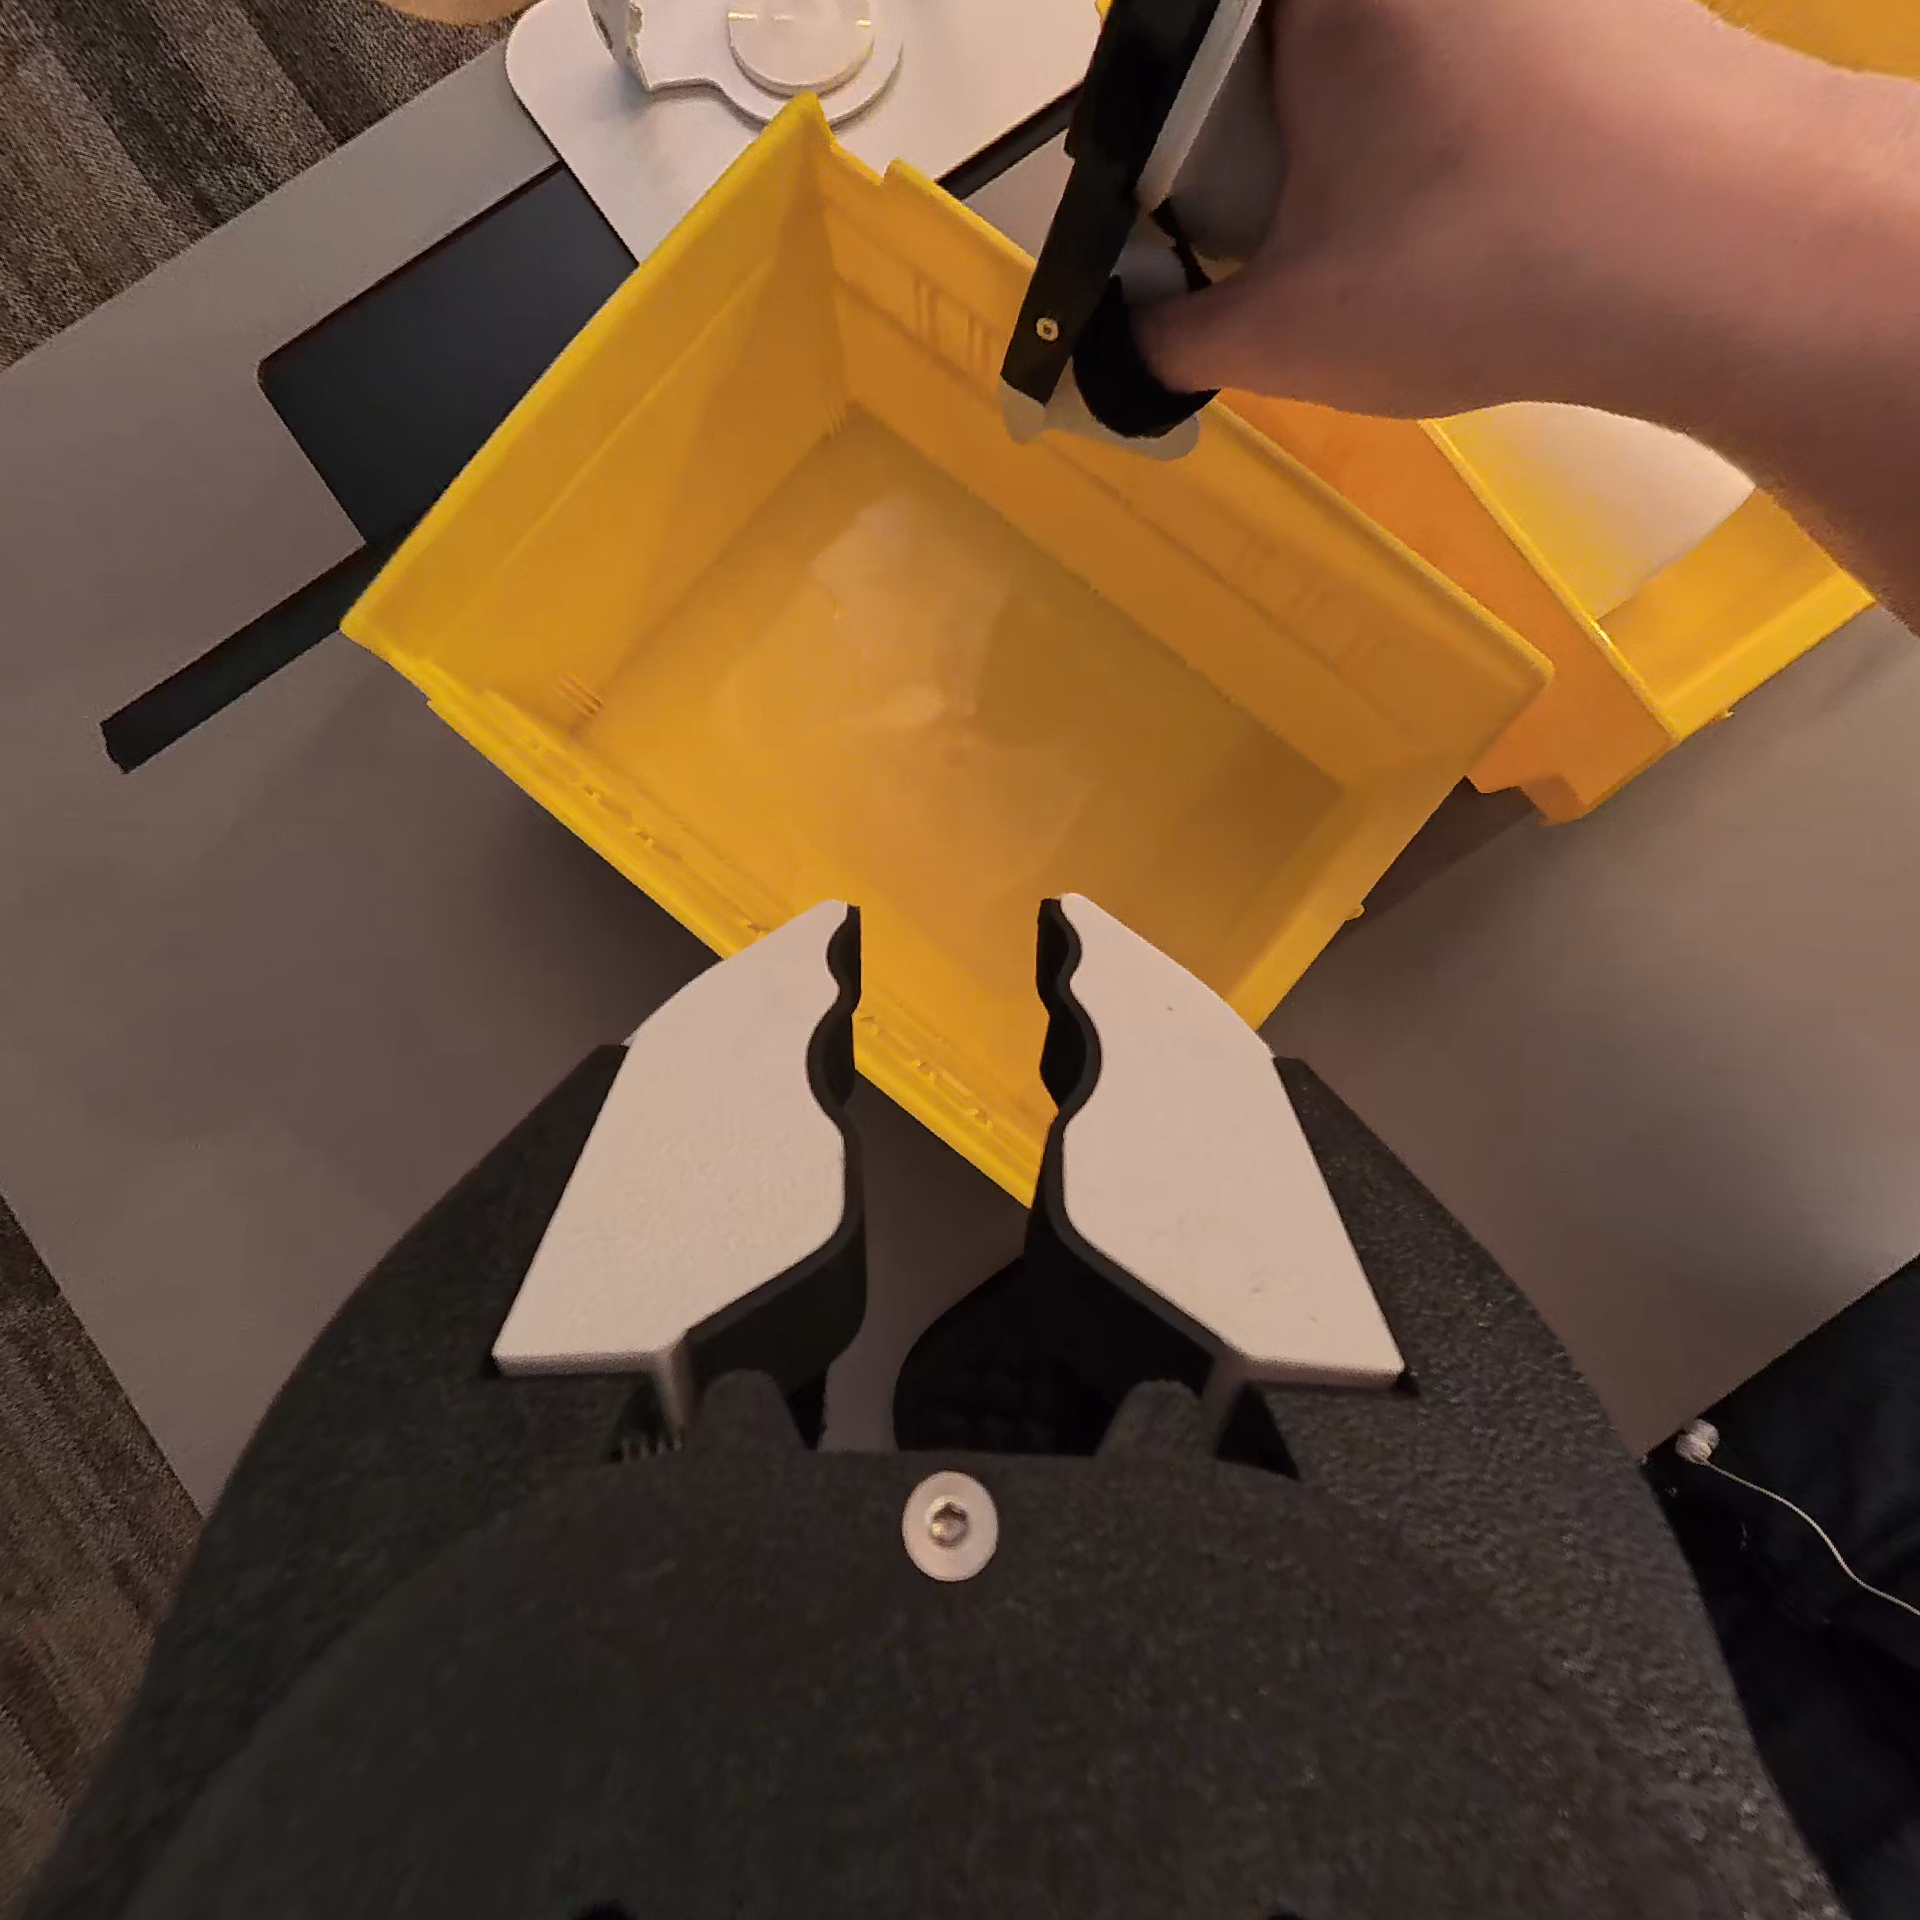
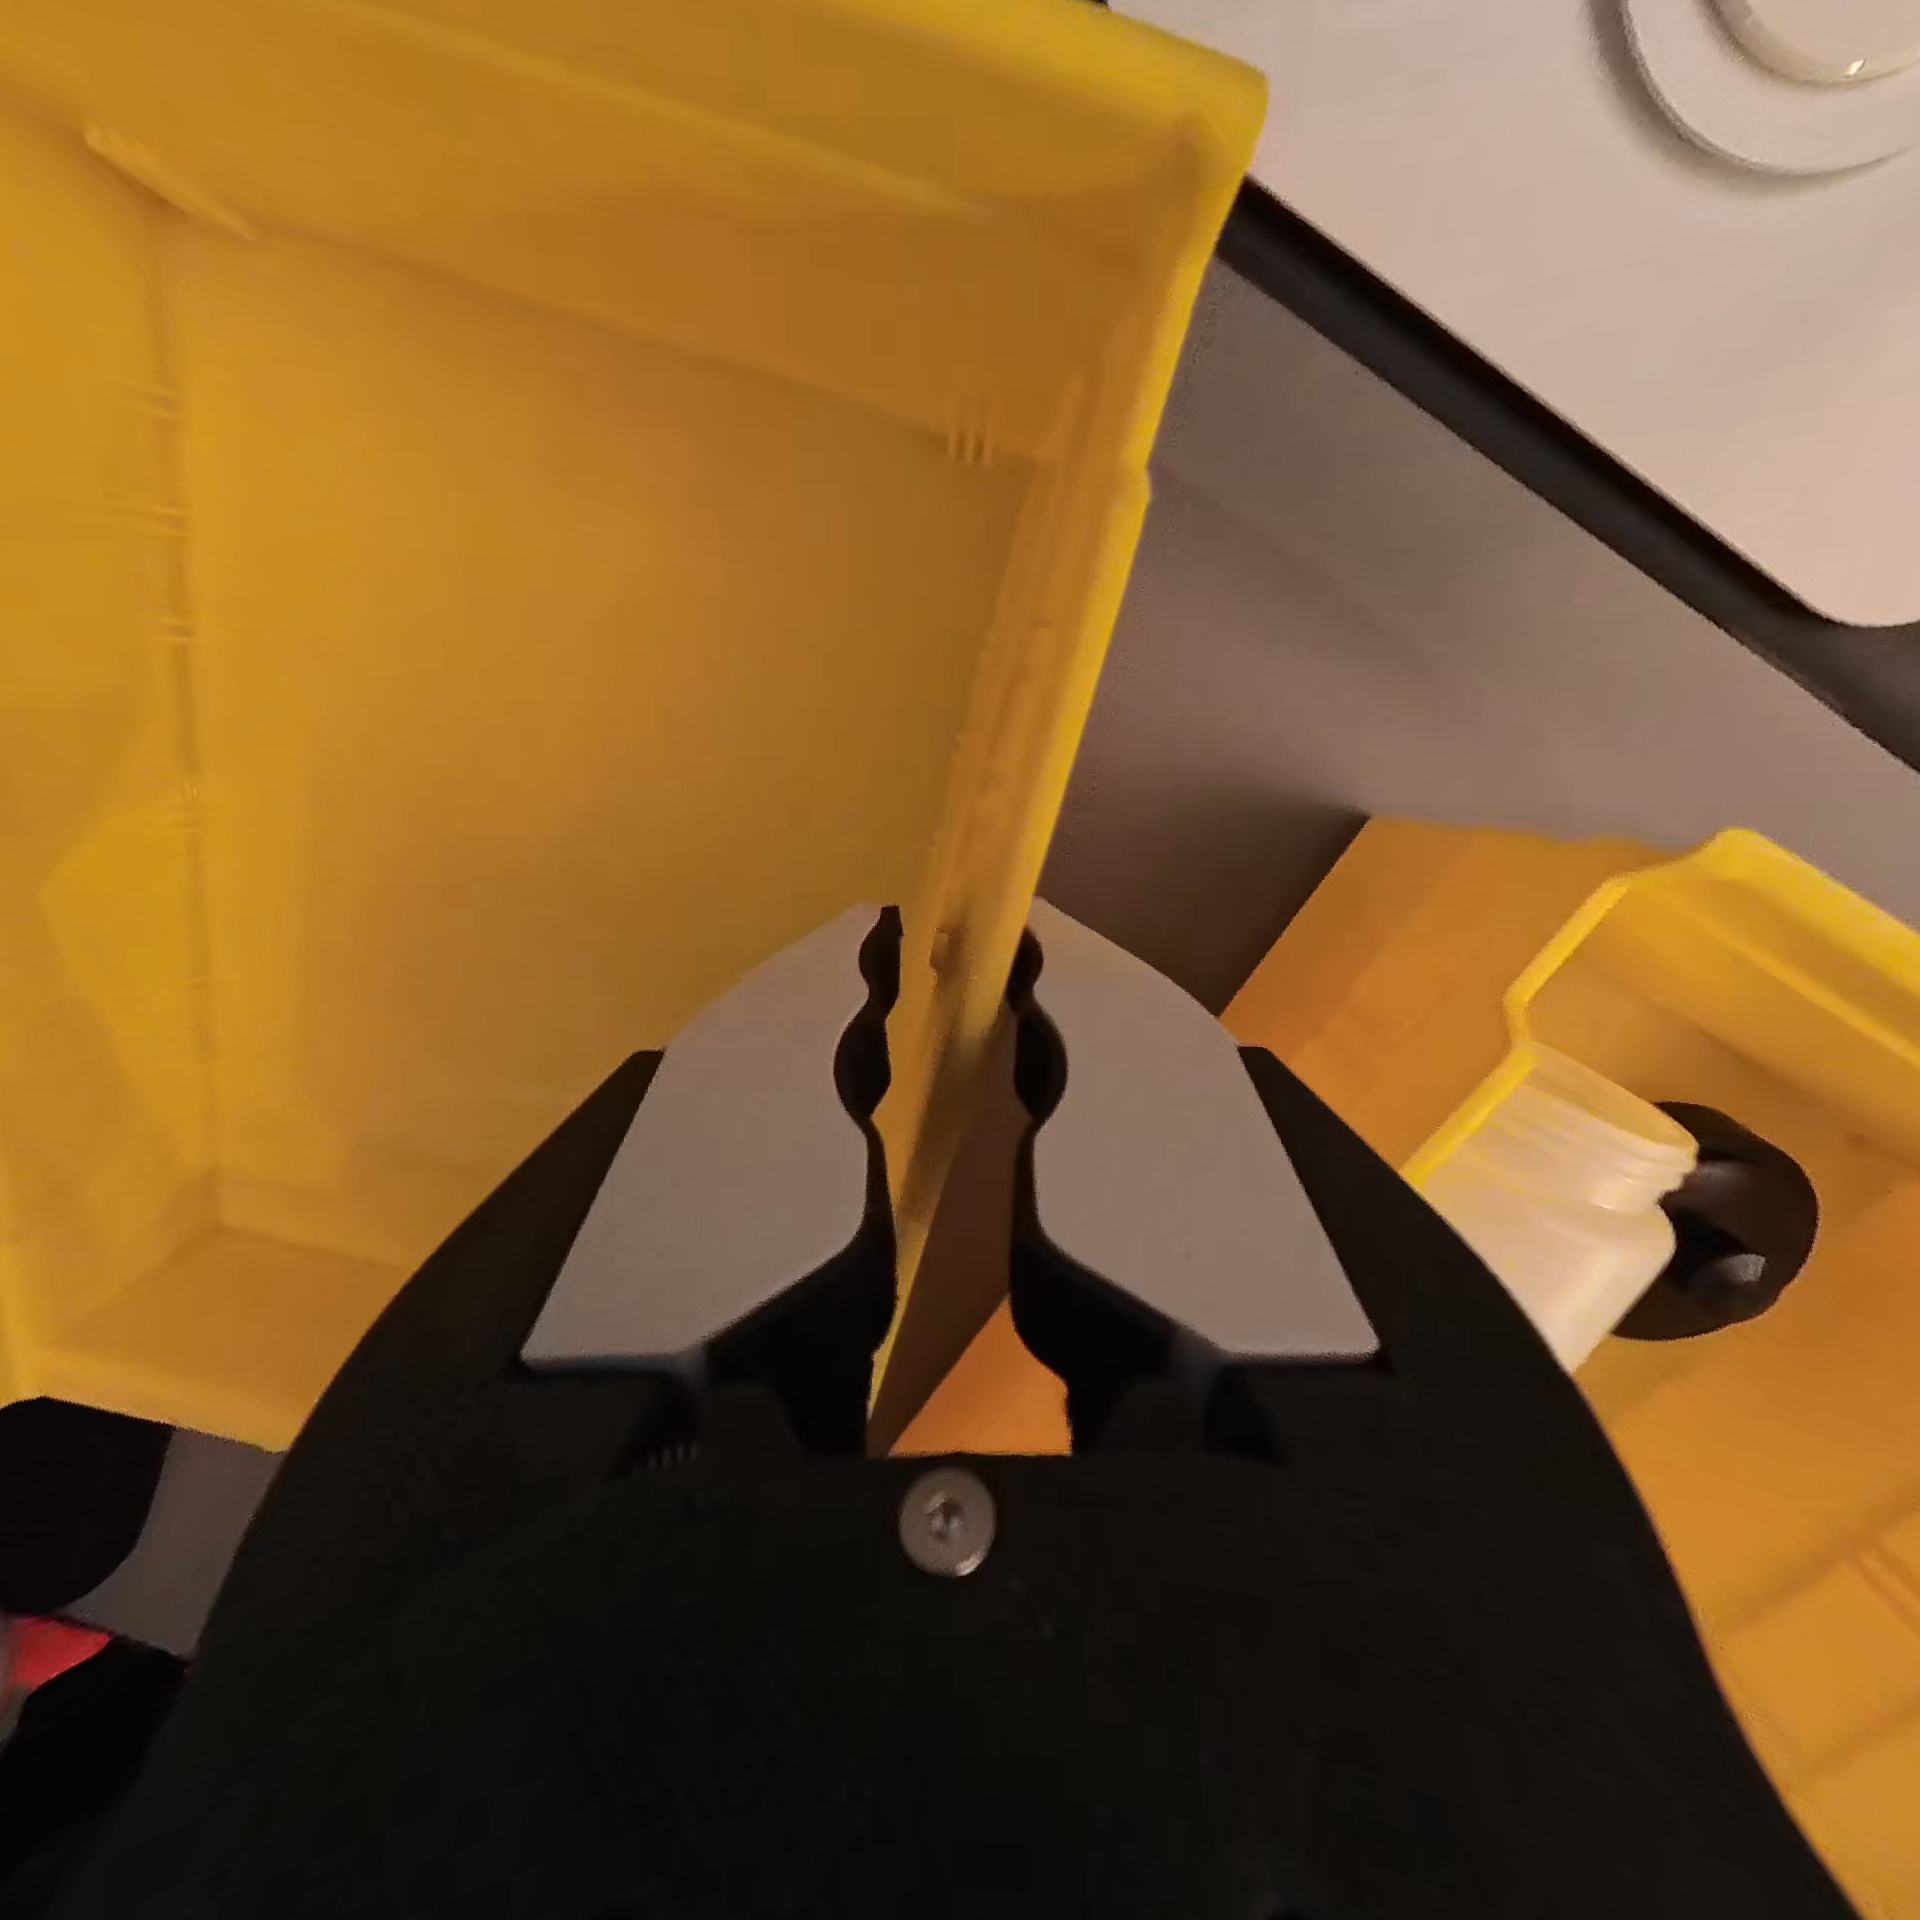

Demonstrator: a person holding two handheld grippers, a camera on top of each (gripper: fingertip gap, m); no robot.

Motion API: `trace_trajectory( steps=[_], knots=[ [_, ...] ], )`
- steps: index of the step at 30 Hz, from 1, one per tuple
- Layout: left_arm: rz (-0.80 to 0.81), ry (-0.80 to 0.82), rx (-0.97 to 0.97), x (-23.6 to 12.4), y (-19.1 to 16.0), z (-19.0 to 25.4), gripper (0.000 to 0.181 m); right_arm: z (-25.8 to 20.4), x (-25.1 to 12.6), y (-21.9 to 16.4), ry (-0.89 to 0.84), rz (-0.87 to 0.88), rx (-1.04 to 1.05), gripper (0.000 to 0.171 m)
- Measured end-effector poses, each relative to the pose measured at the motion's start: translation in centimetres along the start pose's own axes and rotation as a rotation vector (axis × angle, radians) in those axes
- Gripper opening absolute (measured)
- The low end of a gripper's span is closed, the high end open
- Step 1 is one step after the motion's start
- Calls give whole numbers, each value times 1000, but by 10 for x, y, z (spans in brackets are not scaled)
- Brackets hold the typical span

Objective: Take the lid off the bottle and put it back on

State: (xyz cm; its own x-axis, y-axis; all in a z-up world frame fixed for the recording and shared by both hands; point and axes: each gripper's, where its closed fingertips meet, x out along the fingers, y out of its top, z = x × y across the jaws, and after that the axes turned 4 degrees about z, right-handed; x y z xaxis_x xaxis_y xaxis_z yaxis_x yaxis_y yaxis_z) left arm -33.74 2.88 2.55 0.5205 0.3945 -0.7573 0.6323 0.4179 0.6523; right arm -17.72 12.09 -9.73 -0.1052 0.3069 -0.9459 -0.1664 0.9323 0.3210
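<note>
The right gripper [image 2: 951, 997] is clenched on the side wall of the empty yellow plastic bin [image 2: 582, 644]; it should keep that pinch square while shifting it; the left gripper [image 1: 948, 940] hangs released over the bin's near corner; the translucent threaded-neck bottle [image 2: 1548, 1195] lies in the second yellow bin [image 2: 1714, 914] beside, body cut off, its lid unseen; the grey surface [image 1: 260, 1039] stretches beyond.

grey table [image 1: 260, 1039] with a black strip [image 1: 239, 686] — brown striped carpet [image 1: 156, 156] under warm light.
</note>
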Motion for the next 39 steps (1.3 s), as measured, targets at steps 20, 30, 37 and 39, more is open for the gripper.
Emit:
trace_trajectory(
  steps=[20, 30, 37, 39],
  knots=[
    [316, 162, -55, -34, 50, -18, 34, -53, -6, -42, 158, -348, 26, 6],
    [1138, 483, -63, -181, 95, -18, 14, -17, -109, 2, 91, -226, 8, 6],
    [1087, 139, -149, -156, 100, 2, 35, 141, -226, -30, 23, -47, 290, 6],
    [1062, -3, -184, -134, 108, 8, 36, 192, -252, -62, -6, -21, 388, 6]
  ],
)
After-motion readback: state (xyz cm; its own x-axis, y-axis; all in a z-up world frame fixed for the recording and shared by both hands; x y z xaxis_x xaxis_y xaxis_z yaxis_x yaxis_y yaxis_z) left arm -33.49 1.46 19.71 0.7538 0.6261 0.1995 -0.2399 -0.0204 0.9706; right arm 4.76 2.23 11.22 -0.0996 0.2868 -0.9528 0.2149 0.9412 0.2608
